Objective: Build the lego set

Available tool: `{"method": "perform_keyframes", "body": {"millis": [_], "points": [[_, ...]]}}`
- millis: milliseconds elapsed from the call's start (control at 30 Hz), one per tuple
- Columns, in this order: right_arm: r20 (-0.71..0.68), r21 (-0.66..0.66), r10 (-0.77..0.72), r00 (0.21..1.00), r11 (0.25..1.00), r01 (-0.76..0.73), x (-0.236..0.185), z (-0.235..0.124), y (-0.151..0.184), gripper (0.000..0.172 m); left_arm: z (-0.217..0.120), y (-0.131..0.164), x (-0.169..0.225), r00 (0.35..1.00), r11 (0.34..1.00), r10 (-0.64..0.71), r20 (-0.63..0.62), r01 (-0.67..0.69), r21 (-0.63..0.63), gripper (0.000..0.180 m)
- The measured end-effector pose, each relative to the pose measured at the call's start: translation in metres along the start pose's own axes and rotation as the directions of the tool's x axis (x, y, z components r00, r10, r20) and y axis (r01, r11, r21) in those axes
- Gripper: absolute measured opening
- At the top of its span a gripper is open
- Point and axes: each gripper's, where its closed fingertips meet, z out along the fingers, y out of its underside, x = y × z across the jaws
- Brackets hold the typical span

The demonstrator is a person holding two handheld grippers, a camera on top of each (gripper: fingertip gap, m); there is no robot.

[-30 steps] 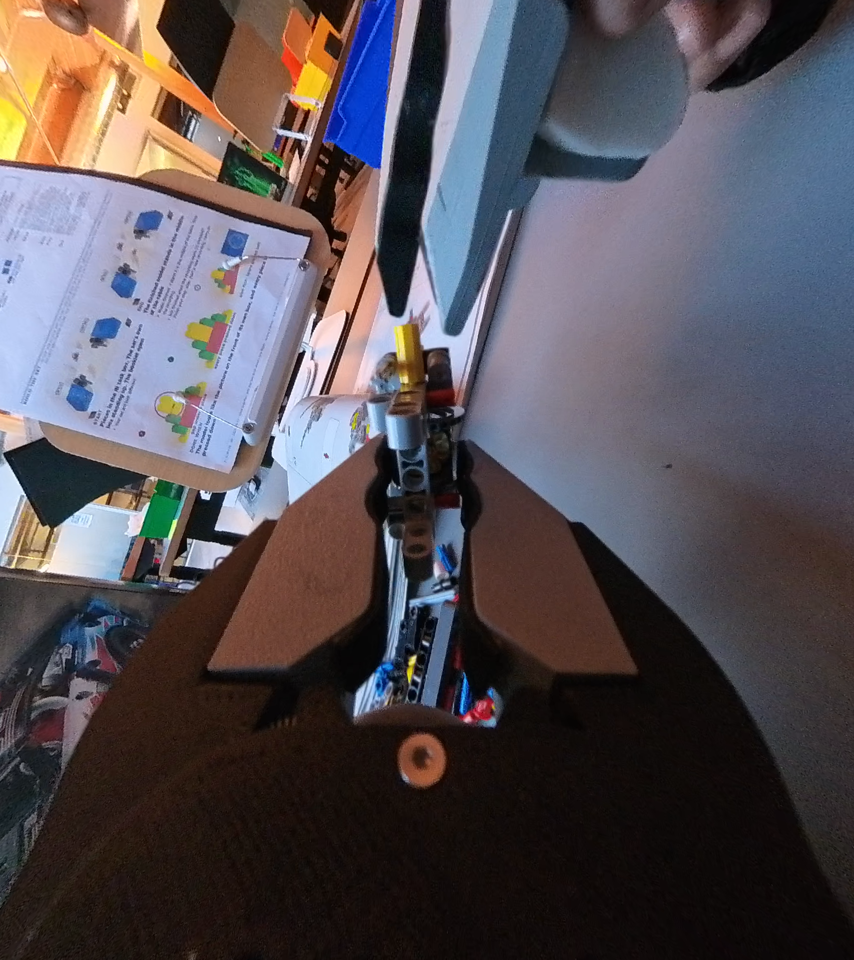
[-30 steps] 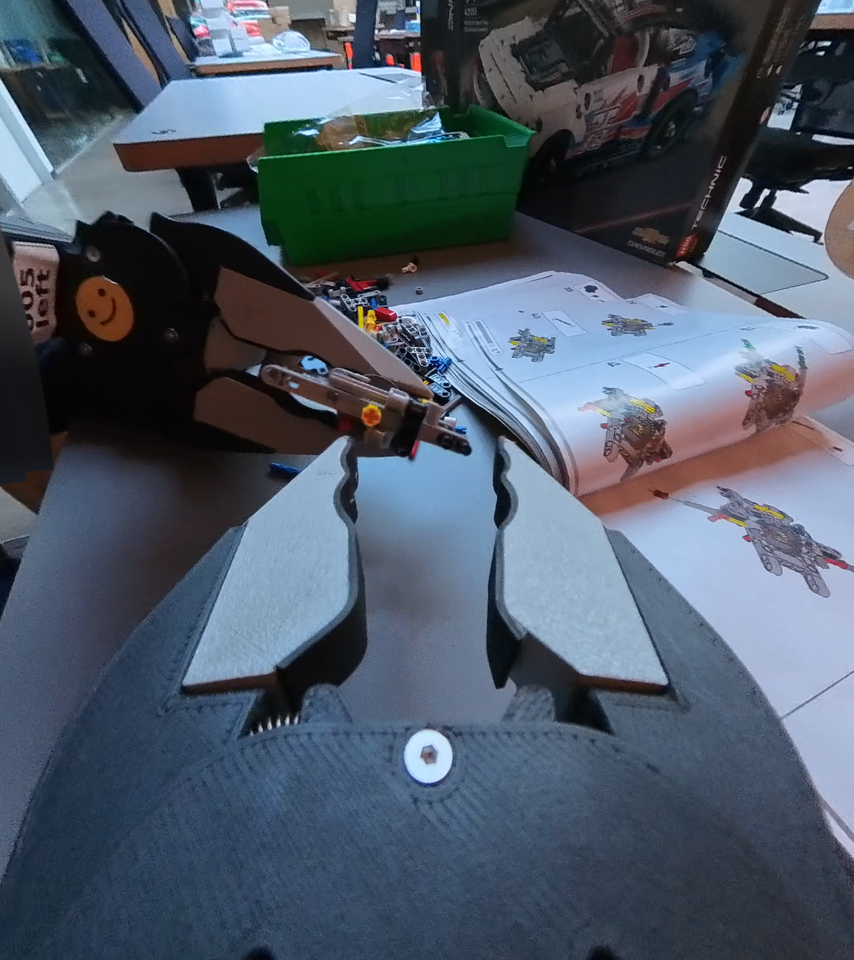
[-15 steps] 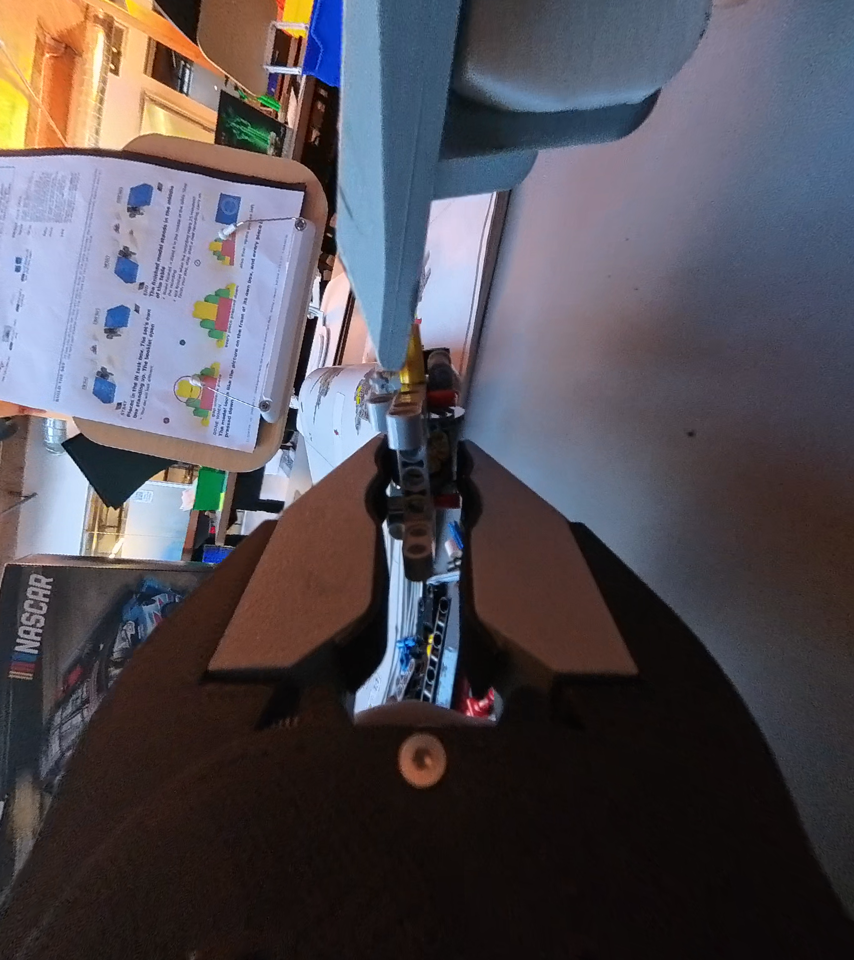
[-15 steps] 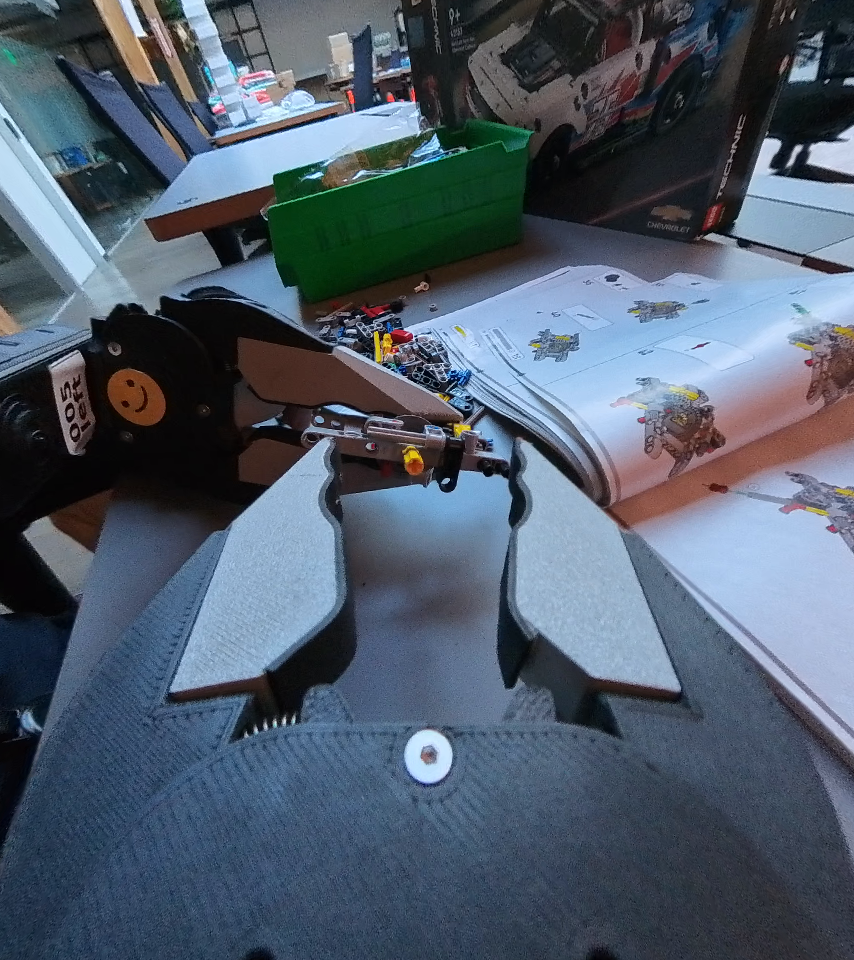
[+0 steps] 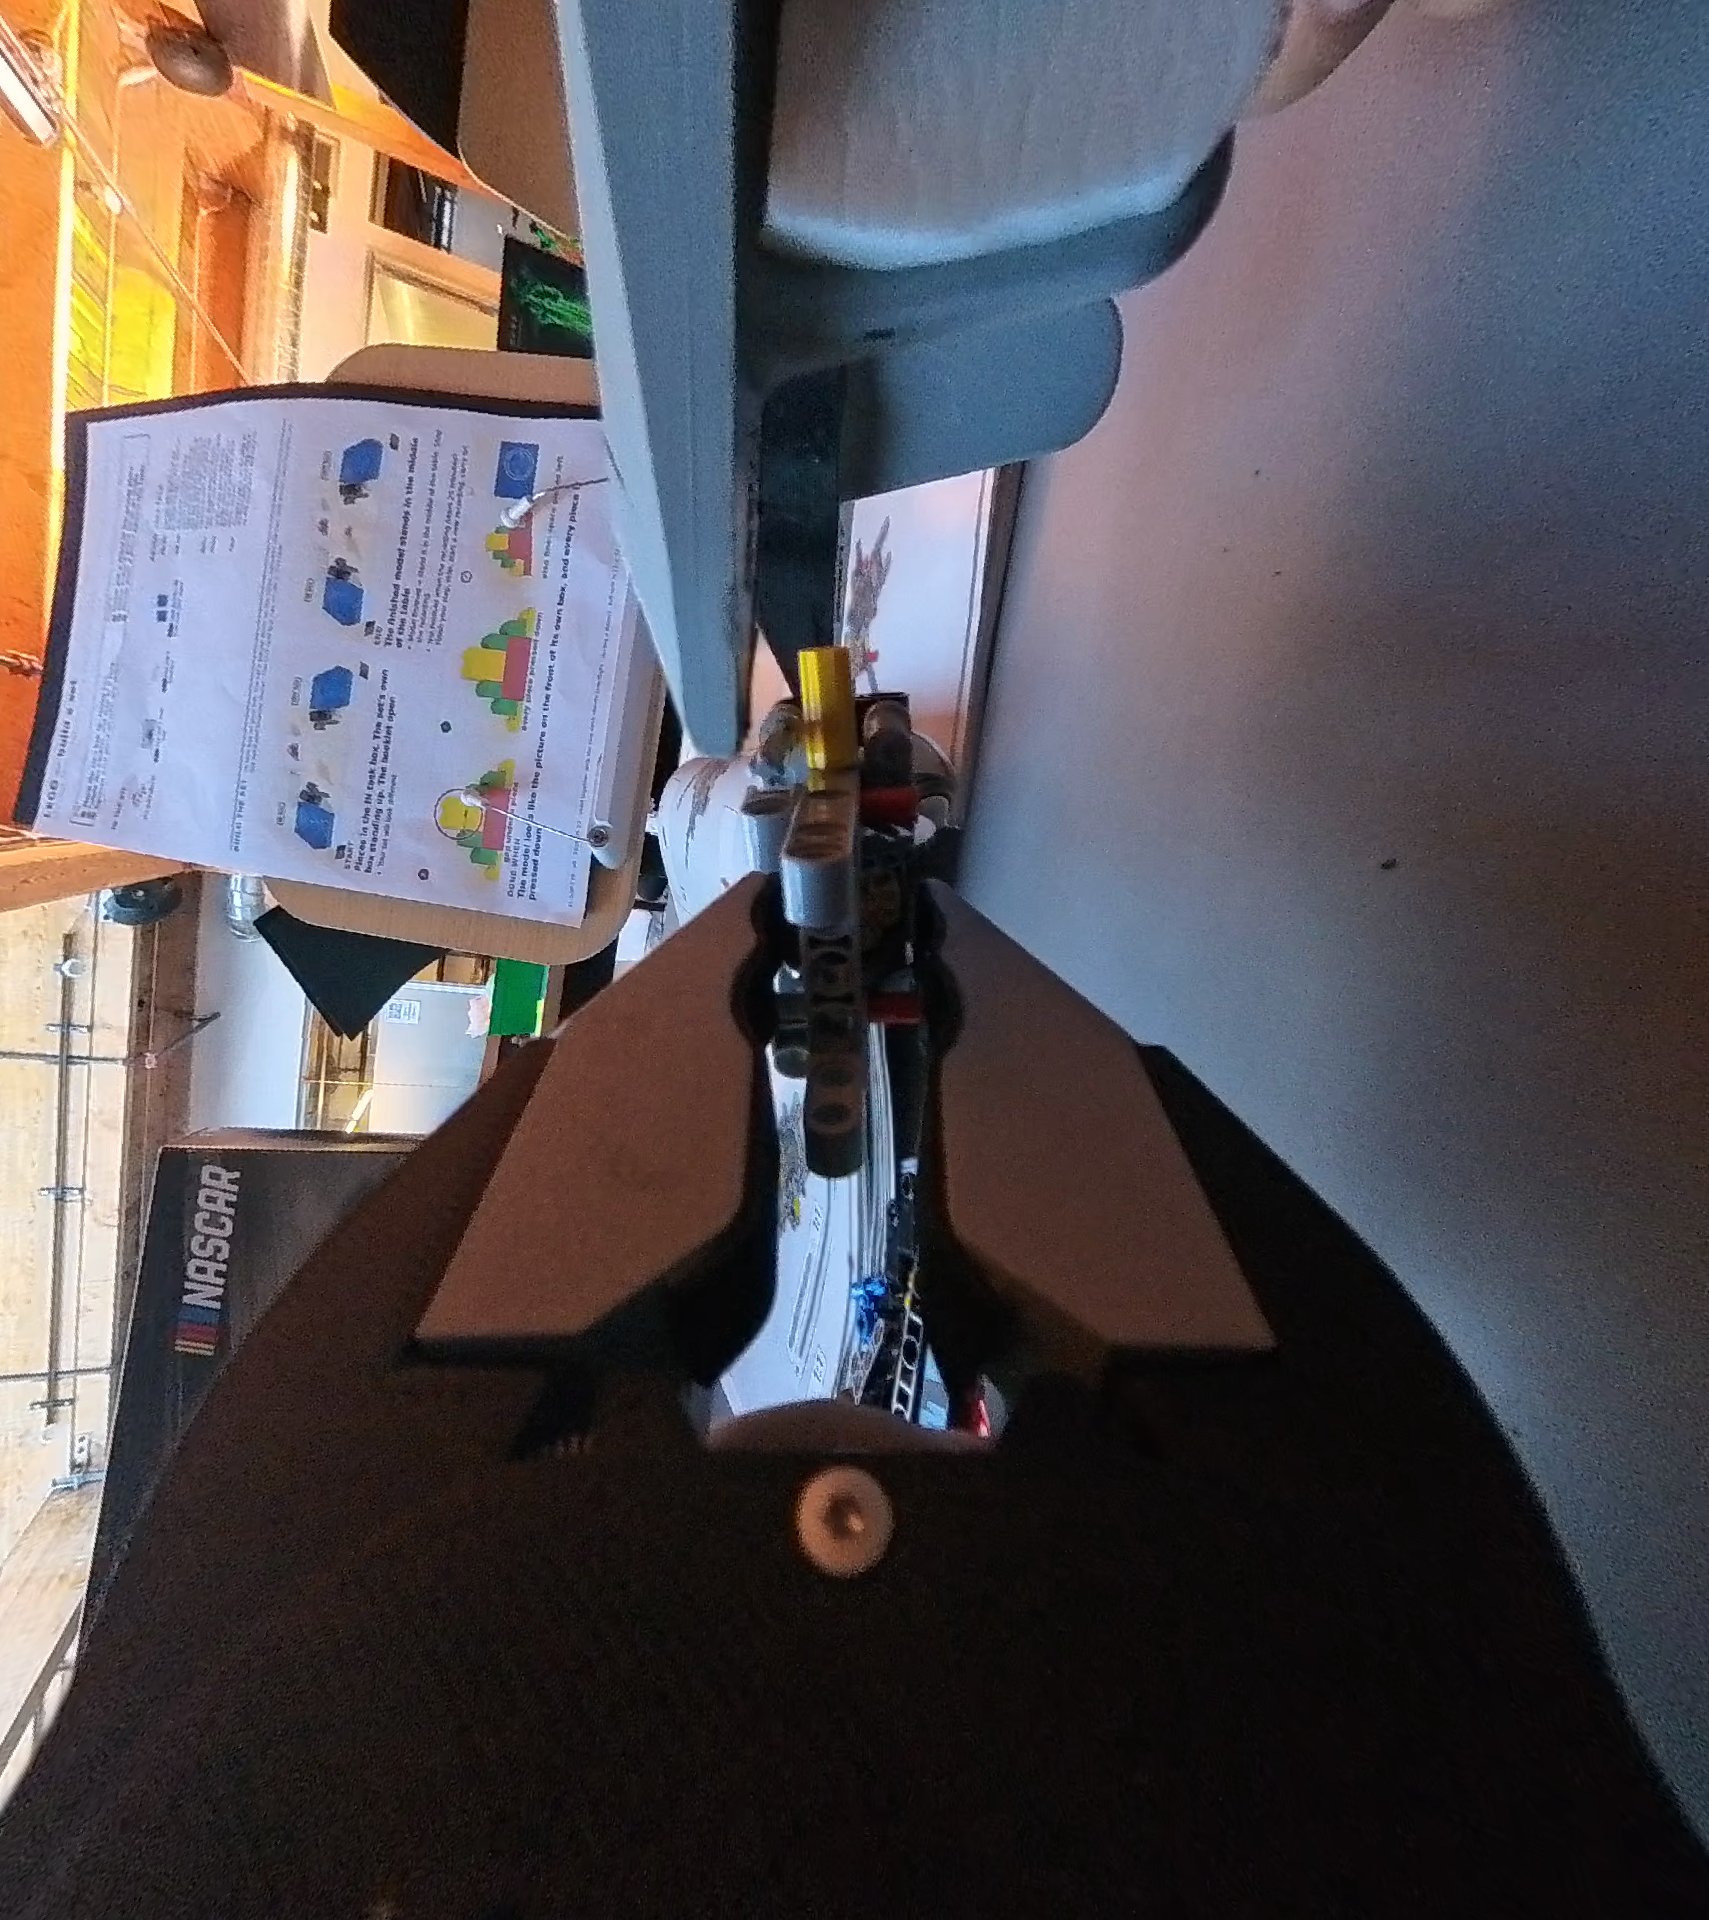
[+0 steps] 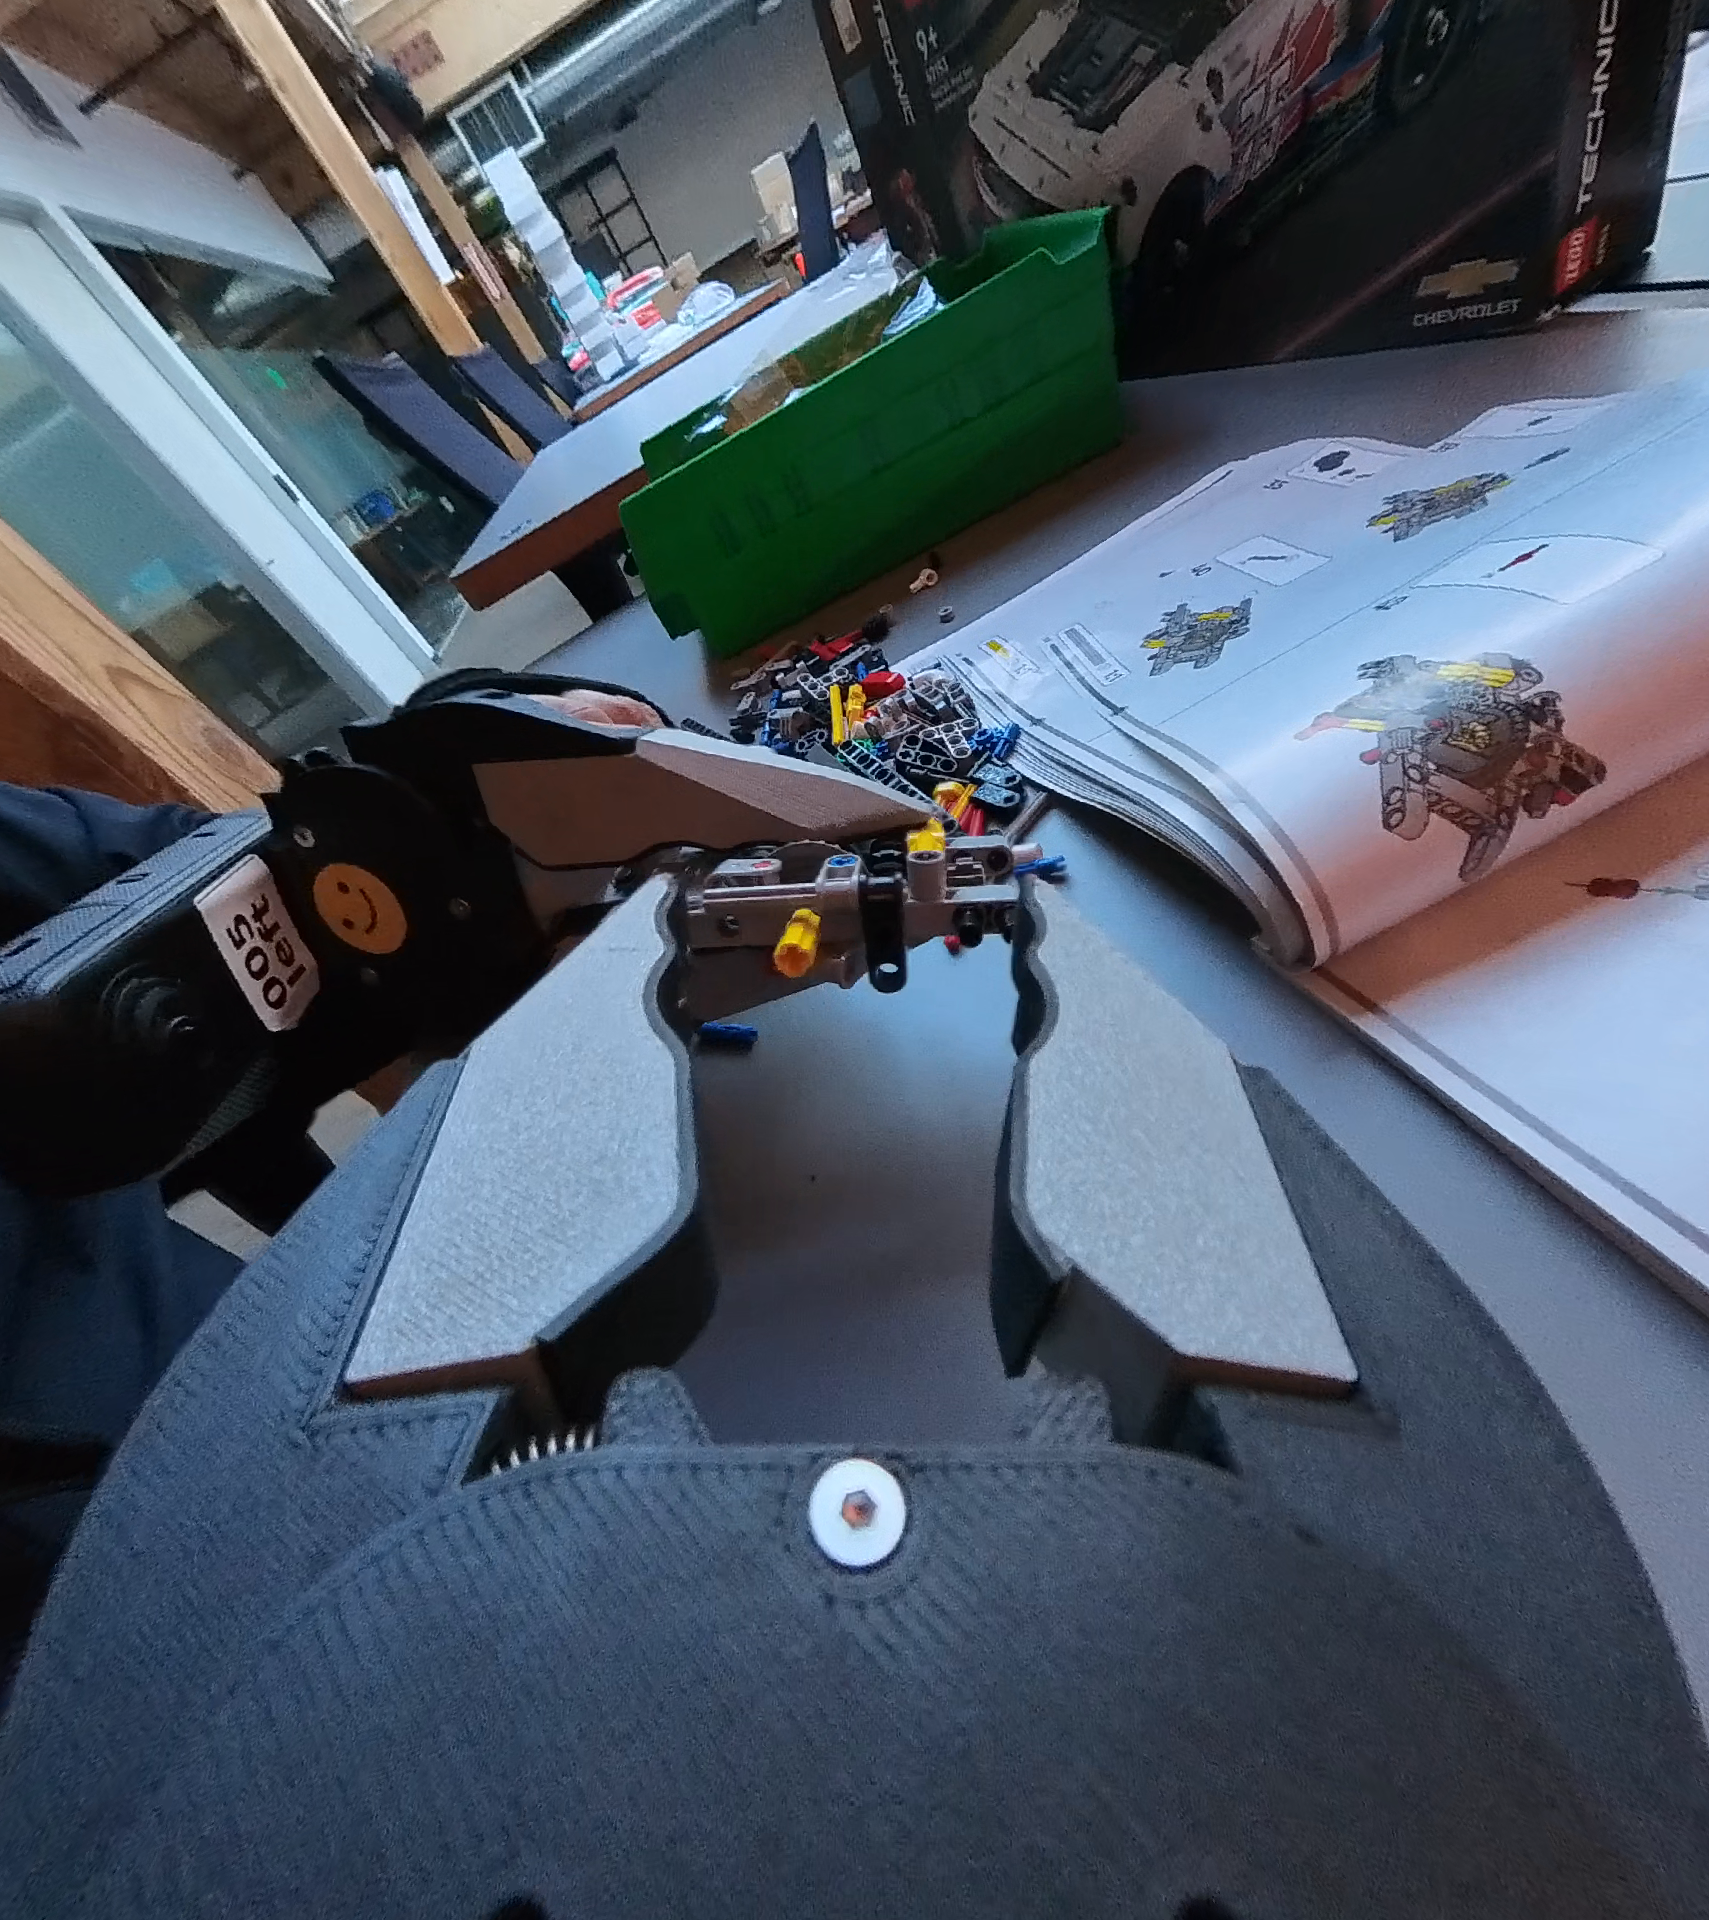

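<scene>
A grey brick assembly (image 6: 834, 909) with a yellow pin is clamped in the left gripper (image 6: 808, 883), above the worktop (image 6: 850, 1143). The right gripper (image 6: 845, 956) is held wide open, jaws either side of the assembly's end, nothing gripped. Loose parts (image 6: 891, 717) and an open booklet (image 6: 1401, 675) lie beyond.

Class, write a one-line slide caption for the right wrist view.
Left gripper clamps a grey toy-brick assembly with a yellow pin between the open right gripper's fingers, above a grey table.
</scene>
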Motion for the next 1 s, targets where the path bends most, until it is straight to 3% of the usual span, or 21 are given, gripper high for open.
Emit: {"method": "perform_keyframes", "body": {"millis": [233,400,767,1000], "points": [[-0.132,-0.055,-0.182,0.974,0.983,0.176,0.004,0.002,0.003,0.058,0.001,0.001,0.003,1.000,1.000,0.007,-0.011,-0.007,-0.008,0.022],[-0.125,-0.078,-0.254,0.959,0.966,0.246,-0.005,0.003,0.005,0.037,0.002,0.002,0.004,1.000,1.000,0.010,-0.018,-0.010,-0.017,0.022],[-0.077,-0.081,-0.127,0.989,0.989,0.120,-0.003,0.003,0.010,0.038,0.002,0.004,0.005,0.999,0.999,0.038,-0.012,-0.038,-0.039,0.021],[-0.072,-0.105,-0.136,0.988,0.986,0.128,-0.004,0.003,0.012,0.037,0.001,0.004,0.006,0.998,0.997,0.058,-0.008,-0.059,-0.059,0.021]]}}
